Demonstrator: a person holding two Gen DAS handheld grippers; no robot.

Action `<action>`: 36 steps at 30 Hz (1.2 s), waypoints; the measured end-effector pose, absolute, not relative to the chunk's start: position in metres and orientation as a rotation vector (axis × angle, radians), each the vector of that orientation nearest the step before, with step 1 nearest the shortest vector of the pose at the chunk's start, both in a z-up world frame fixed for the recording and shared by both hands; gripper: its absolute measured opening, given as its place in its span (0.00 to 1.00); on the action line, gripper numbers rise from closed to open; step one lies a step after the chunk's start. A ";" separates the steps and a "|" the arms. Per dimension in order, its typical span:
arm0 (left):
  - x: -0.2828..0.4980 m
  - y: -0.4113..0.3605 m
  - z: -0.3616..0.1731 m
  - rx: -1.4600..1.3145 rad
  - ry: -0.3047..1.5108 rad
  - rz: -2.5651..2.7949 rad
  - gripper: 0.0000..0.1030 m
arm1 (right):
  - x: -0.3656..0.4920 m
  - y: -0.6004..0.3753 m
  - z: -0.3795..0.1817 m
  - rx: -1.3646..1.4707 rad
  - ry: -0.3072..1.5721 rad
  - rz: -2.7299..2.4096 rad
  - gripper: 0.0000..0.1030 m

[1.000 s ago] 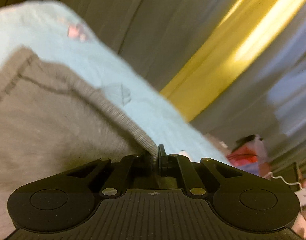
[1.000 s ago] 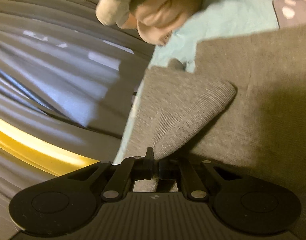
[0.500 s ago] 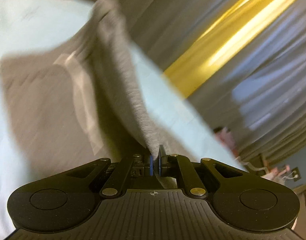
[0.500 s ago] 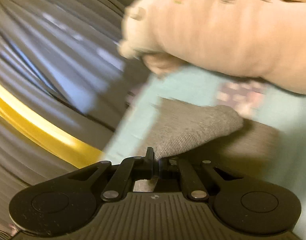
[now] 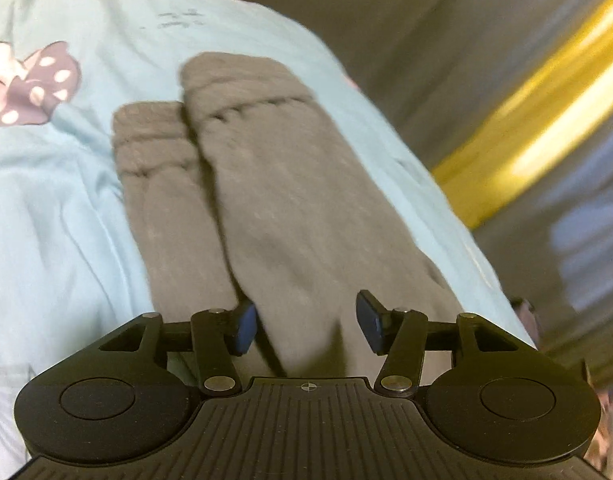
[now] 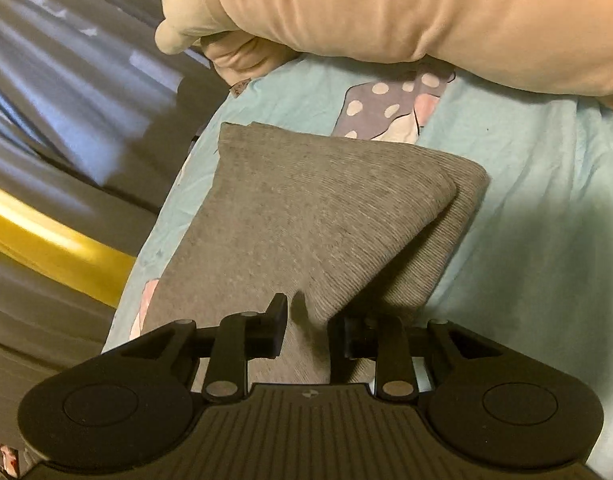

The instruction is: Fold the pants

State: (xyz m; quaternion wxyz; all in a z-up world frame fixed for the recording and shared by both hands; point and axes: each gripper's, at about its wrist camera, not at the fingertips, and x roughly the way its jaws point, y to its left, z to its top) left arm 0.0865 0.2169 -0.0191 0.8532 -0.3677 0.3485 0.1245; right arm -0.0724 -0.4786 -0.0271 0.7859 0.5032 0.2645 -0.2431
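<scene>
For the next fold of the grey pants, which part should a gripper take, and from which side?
Probably the cuffed leg ends of the grey pants, approached from the far end of the garment. In the left wrist view the two legs lie flat, side by side on the light blue sheet, their free ends farthest from the open left gripper, so they can be lifted back over.

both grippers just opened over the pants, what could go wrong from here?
1. In the right wrist view a fold of the grey pants still stands up between the right gripper fingers; pulling back could snag it and undo the fold.
2. The pants lie close to the edge of the blue sheet, so a drag by the open left gripper might slide them off.
</scene>
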 end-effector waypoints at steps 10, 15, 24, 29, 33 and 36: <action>0.070 0.247 0.009 -0.746 0.623 0.250 0.13 | -0.063 -0.471 0.021 0.876 0.495 -0.516 0.06; 0.059 0.240 -0.006 -0.578 0.753 0.336 0.22 | -0.066 -0.474 0.021 0.710 0.594 -0.625 0.08; 0.033 0.191 0.051 -0.288 0.557 0.404 0.78 | -0.104 -0.482 0.028 0.587 0.650 -0.909 0.37; 0.055 0.127 0.059 -0.238 0.567 0.149 0.80 | -0.095 -0.458 0.055 0.601 0.480 -0.784 0.39; 0.086 0.066 0.029 -0.107 0.673 0.042 0.77 | -0.049 -0.428 0.031 0.677 0.541 -0.535 0.52; 0.114 0.039 0.004 -0.009 0.733 0.030 0.70 | -0.010 -0.406 -0.001 0.658 0.710 -0.445 0.57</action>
